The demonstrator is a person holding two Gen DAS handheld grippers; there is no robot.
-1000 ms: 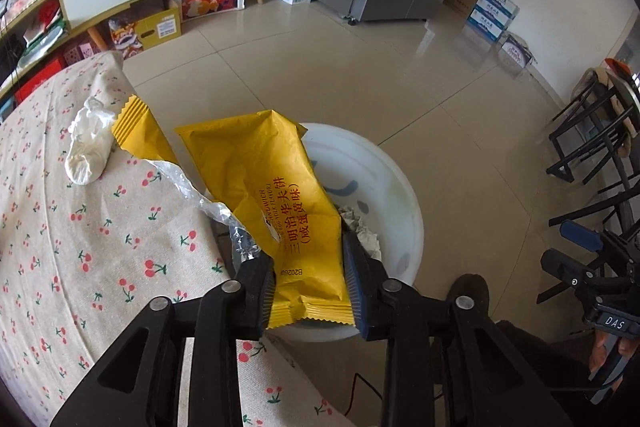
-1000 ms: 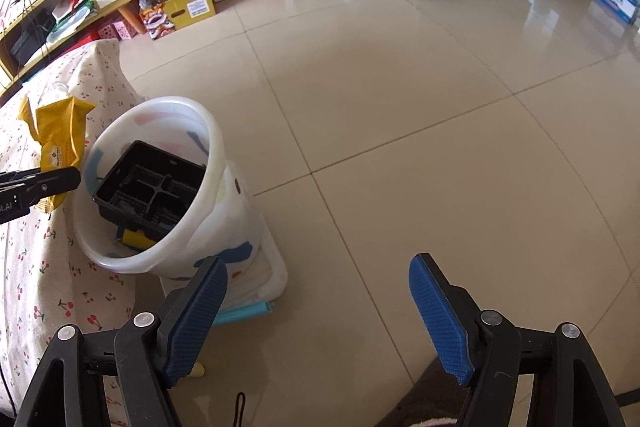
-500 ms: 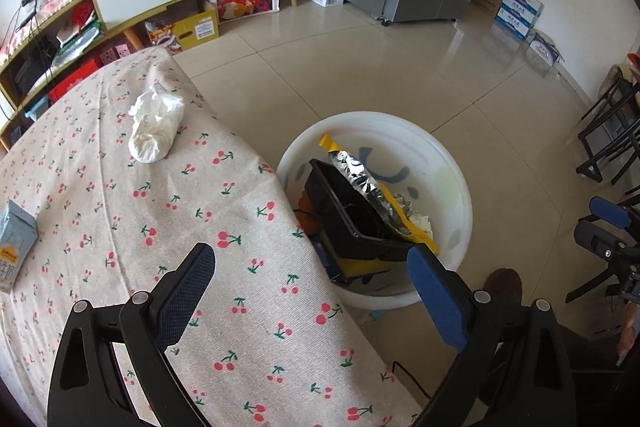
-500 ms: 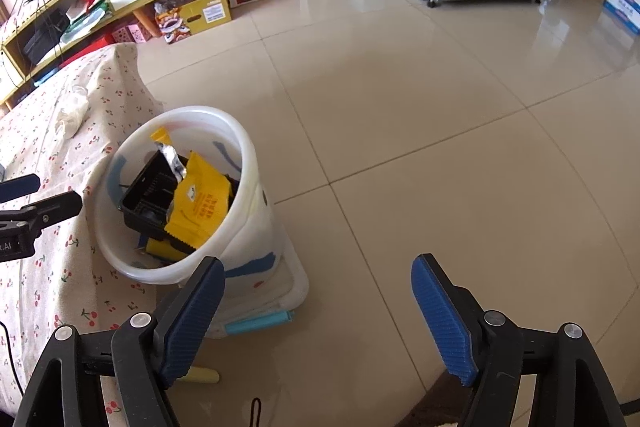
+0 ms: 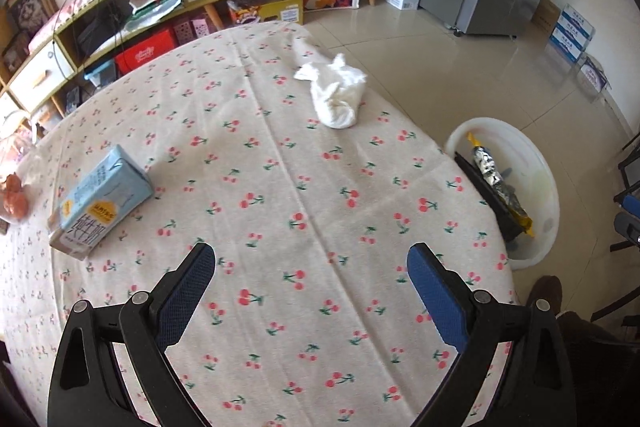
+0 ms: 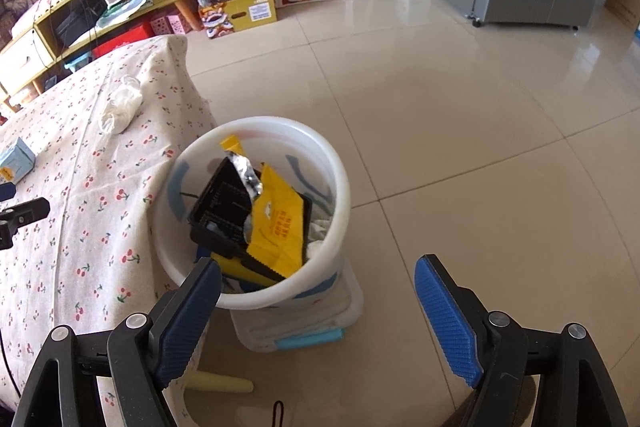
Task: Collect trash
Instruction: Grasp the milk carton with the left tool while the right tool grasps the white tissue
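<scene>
Beside the desk (image 5: 280,187), the bin (image 6: 344,187) already holds a wrapper (image 6: 280,223) and tray (image 6: 220,207), while tissue (image 5: 338,95) and carton (image 5: 100,199) remain; left claw (image 5: 312,267) and right claw (image 6: 318,291) gape wide, empty.

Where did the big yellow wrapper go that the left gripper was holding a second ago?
The left gripper let it go: the yellow wrapper now lies in the white bucket, on the black tray. That gripper, now open and empty, swung back over the cherry tablecloth. The crumpled tissue and blue carton lie on the table, and the right gripper stayed open beside the bucket.
</scene>
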